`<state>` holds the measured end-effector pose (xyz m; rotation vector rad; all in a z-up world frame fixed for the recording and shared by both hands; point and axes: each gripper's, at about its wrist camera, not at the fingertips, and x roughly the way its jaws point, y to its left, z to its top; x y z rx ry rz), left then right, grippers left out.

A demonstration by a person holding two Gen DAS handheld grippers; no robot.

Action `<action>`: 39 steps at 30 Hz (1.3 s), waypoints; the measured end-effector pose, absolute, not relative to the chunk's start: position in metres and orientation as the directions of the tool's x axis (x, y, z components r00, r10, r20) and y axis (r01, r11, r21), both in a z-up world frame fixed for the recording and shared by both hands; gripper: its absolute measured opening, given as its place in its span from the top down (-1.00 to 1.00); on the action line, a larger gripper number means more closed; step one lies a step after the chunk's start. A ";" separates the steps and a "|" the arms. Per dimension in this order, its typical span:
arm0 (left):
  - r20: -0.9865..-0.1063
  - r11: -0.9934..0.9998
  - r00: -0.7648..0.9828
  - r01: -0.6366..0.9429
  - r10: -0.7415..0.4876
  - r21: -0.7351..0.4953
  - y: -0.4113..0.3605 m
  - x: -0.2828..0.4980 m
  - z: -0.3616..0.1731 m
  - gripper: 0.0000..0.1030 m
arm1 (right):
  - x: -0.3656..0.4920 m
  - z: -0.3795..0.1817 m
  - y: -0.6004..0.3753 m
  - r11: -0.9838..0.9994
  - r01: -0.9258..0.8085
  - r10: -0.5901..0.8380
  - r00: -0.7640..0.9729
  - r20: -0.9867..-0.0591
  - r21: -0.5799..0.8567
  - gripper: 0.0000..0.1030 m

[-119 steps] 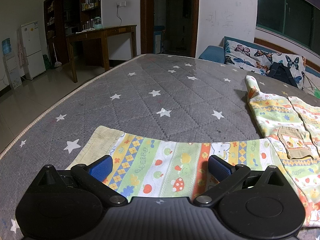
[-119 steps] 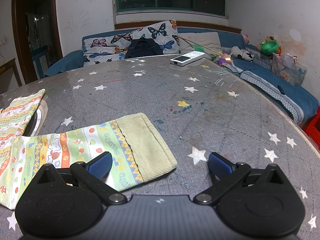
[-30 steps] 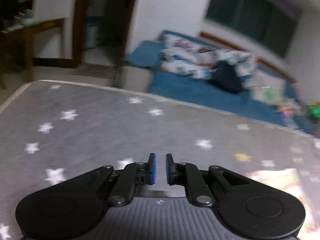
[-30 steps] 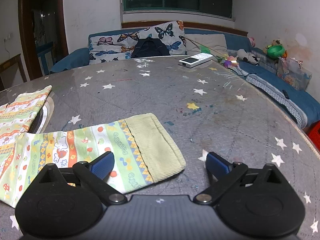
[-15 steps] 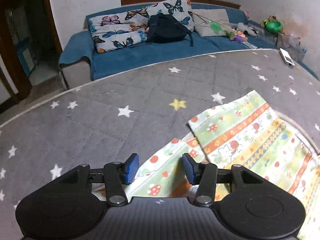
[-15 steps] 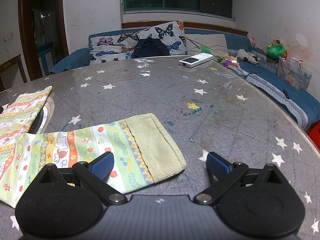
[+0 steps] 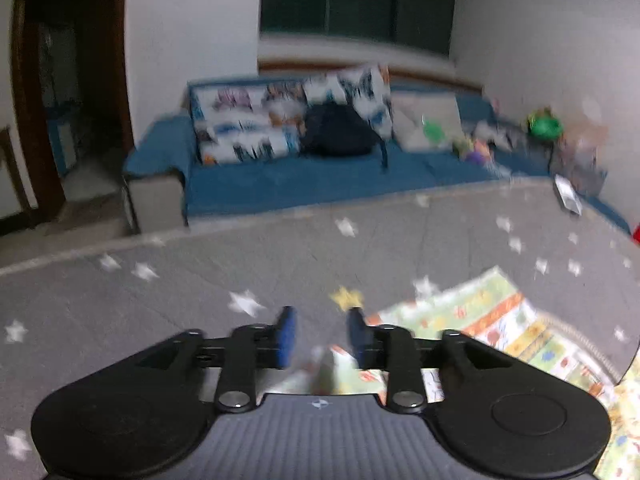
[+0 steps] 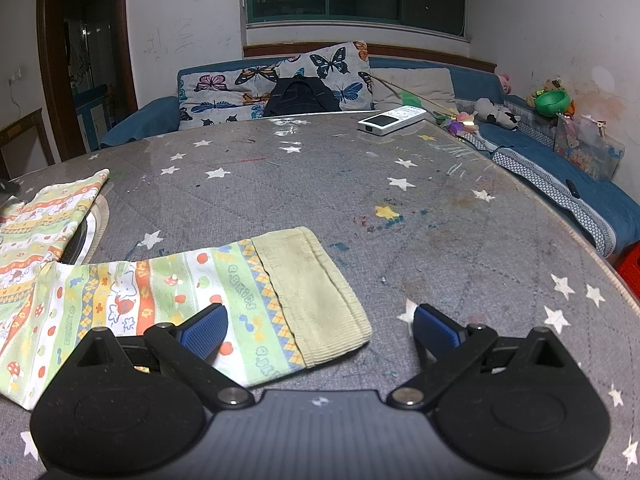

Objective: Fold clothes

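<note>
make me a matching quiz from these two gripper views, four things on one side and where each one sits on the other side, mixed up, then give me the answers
Things:
1. white remote
2. ribbed sleeve cuff
3. black backpack
4. green bowl

Places:
A. on the blue sofa, against the butterfly cushions
B. far edge of the star-print surface, toward the sofa
C. on the ledge by the right wall, next to the toys
D. flat on the star-print surface between the wide-open jaws of the right gripper

Pairs: 1-B, 2-D, 3-A, 4-C
</note>
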<state>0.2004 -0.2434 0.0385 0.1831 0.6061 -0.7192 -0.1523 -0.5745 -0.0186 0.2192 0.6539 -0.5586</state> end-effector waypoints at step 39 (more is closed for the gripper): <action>-0.723 0.511 0.255 0.845 -0.642 -0.156 -0.189 -0.095 0.013 -0.01 | -0.179 0.025 -0.582 0.784 0.605 -0.417 0.676 -0.607 0.135 0.86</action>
